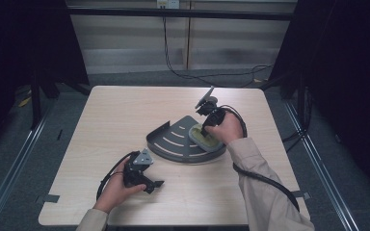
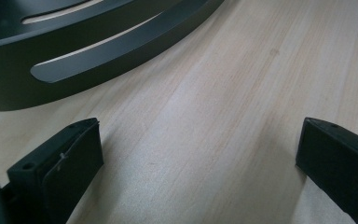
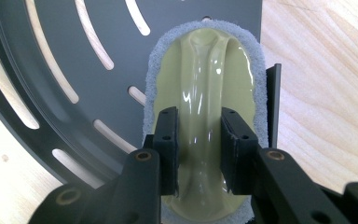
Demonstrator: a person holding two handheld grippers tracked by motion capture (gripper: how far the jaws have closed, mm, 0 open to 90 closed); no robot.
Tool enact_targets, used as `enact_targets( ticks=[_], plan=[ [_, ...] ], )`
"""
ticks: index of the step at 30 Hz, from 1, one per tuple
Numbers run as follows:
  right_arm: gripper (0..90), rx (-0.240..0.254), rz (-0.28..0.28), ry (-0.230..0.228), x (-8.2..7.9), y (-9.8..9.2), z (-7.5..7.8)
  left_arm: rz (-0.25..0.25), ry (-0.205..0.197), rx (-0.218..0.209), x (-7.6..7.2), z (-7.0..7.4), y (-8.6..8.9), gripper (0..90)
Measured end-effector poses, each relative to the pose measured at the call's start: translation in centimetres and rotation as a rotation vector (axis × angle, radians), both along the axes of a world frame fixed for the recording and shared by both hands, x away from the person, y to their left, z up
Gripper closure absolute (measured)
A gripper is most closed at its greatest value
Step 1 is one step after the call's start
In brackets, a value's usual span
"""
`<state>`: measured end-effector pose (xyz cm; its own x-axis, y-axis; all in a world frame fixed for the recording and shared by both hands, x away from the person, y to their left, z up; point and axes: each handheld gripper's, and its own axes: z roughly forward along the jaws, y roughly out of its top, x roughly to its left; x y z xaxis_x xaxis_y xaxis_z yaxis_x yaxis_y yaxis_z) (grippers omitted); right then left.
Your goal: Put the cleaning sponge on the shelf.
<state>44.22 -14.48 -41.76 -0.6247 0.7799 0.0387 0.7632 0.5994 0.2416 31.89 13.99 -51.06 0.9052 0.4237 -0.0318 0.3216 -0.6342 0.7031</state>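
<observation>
Right gripper view: fingers (image 3: 233,140) clamp scrubber (image 3: 205,70), base cut off; left gripper (image 2: 198,154) wide.

Relative to the dark slotted tray (image 1: 183,144), the left hand (image 1: 115,190) lay on the near side, toward its left, holding the left gripper (image 1: 155,184) low with its jaws spread wide apart and nothing between them. The right hand (image 1: 230,129) reached over the tray's right part, its sleeved forearm (image 1: 260,187) running back toward the near edge. The right gripper (image 3: 199,149) pointed down into the tray, its jaws closed against the raised handle of a pale green scrubber (image 3: 205,93).
</observation>
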Motion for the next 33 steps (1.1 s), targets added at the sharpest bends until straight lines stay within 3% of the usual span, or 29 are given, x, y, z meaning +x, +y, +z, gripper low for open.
enact_targets(
  ticks=[33],
  plan=[
    [70.5, -0.027, -0.006, 0.041, -0.57, -0.97, -0.9, 0.001, -0.002, -0.002, -0.01, -0.02, -0.01, 0.0]
  ],
)
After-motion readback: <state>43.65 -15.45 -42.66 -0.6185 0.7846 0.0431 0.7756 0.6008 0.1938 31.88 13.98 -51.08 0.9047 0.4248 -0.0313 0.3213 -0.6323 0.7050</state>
